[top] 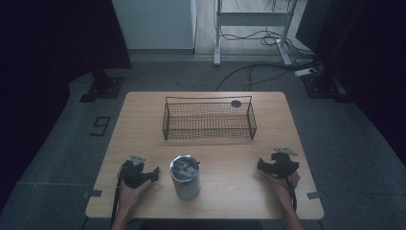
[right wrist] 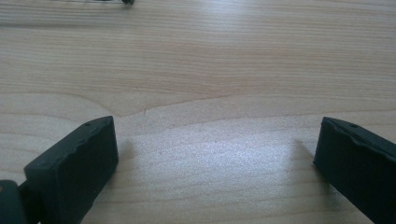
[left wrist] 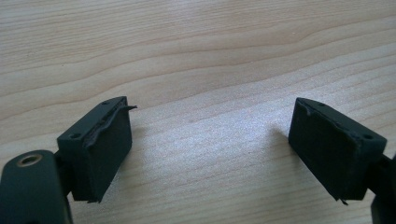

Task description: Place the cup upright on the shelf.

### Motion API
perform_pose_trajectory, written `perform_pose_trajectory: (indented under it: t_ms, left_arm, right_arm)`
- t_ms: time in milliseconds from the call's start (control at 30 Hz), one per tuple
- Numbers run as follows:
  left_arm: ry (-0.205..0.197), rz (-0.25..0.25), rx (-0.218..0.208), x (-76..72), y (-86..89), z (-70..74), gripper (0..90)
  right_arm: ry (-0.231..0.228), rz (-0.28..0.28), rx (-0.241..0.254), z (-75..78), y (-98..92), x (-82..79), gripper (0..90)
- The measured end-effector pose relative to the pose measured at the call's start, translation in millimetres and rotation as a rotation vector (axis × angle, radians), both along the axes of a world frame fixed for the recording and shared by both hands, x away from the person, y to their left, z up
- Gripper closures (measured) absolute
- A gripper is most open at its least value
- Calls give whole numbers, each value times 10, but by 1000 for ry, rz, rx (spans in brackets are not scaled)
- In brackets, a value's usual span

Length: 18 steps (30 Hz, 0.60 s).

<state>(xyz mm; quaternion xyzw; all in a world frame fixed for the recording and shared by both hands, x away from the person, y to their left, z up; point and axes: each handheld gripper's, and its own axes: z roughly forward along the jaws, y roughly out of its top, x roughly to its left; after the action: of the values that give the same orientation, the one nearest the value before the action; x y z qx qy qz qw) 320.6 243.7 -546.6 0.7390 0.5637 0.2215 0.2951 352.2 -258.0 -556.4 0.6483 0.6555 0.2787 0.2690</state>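
Pale wood grain is seen across the table (top: 143, 120), on which a metal canister (top: 185, 177) stands upright near the front edge, between the two grippers and closer to the left gripper (top: 154, 173); a wire basket (top: 208, 120) sits farther back. Both the left gripper and the right gripper (top: 260, 165) are held with jaws spread wide and nothing between them. A tip-over is judged likely if the tall canister is struck high by one jaw, and a slip if its smooth wall is pinched off-centre. What lies inside the canister cannot be made out, and the dark disc (top: 236, 103) at the basket's far corner cannot be identified.
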Motion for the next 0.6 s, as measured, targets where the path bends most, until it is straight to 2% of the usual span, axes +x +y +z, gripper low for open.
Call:
perform_pose_trajectory:
  t_ms: [500, 600]
  left_arm:
    - [2, -2, 0, -5, -1, 1, 137]
    - [-9, -3, 9, -16, -13, 3, 144]
  right_arm:
    - [-4, 12, 1, 0, -3, -7, 5]
    - [-2, 14, 1, 2, -5, -7, 6]
